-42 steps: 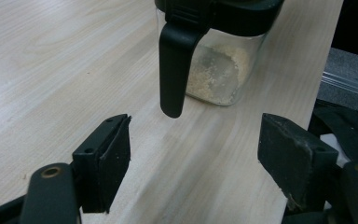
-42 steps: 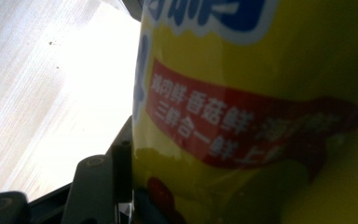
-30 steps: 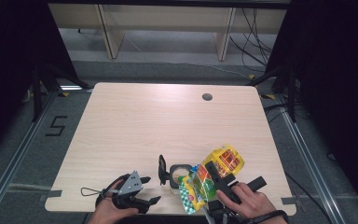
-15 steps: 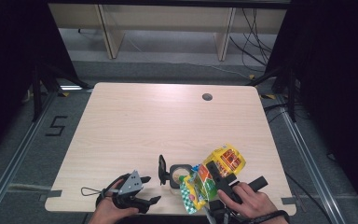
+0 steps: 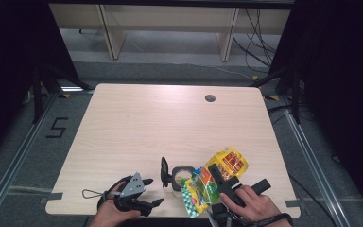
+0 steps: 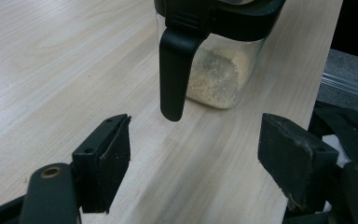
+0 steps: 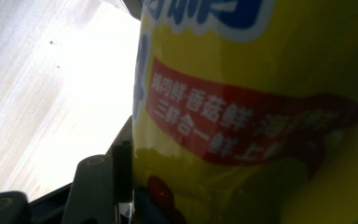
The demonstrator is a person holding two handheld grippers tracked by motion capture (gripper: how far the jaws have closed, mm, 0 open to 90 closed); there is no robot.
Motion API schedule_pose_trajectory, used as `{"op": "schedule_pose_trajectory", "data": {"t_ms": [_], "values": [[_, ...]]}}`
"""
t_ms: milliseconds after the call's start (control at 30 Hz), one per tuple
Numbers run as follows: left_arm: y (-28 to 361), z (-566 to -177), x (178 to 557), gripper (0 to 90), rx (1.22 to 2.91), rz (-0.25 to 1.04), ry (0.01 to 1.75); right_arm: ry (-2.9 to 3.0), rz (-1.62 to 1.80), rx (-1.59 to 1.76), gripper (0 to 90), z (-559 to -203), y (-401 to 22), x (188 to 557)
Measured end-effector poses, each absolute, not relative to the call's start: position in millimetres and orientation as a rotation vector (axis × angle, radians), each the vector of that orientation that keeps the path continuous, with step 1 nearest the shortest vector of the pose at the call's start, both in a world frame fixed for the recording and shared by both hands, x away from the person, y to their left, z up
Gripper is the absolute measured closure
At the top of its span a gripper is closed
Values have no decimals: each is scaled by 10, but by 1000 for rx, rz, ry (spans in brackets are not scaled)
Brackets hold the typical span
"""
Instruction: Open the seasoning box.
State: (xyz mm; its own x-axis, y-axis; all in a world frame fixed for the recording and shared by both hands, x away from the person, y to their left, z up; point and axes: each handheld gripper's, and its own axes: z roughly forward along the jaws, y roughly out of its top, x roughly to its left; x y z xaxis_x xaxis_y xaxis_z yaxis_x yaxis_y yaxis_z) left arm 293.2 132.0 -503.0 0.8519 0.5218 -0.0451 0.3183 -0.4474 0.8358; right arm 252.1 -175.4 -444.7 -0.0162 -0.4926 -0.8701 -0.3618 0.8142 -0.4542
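Note:
A small clear jar (image 5: 179, 179) with a black top and its black lid (image 5: 164, 171) flipped up stands near the table's front edge. In the left gripper view the jar (image 6: 216, 77) holds beige granules at the bottom, and a black tab (image 6: 172, 70) hangs down its side. My left gripper (image 5: 152, 192) lies just left of the jar, its jaws open and empty (image 6: 196, 154). My right gripper (image 5: 210, 177) is shut on a yellow printed snack bag (image 5: 229, 163), tilted over the jar's right side. Up close, one finger (image 7: 121, 177) presses the bag (image 7: 261, 116); the other is hidden.
The light wooden table (image 5: 170, 123) has a round cable hole (image 5: 210, 98) at the back right. Behind it stands a wooden shelf frame (image 5: 108, 28) with cables on the floor. Dark frames and floor rails flank both sides.

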Motion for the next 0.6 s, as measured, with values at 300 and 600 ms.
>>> {"op": "schedule_pose_trajectory", "data": {"t_ms": [300, 600], "values": [[1320, -5025, 2934, 250, 2083, 268, 617, 1647, -99, -672, 445, -4464, -1770, 2528], [1321, -5034, 2944, 250, 2086, 284, 590, 1629, -122, -658, 445, -4425, -1784, 2524]]}}
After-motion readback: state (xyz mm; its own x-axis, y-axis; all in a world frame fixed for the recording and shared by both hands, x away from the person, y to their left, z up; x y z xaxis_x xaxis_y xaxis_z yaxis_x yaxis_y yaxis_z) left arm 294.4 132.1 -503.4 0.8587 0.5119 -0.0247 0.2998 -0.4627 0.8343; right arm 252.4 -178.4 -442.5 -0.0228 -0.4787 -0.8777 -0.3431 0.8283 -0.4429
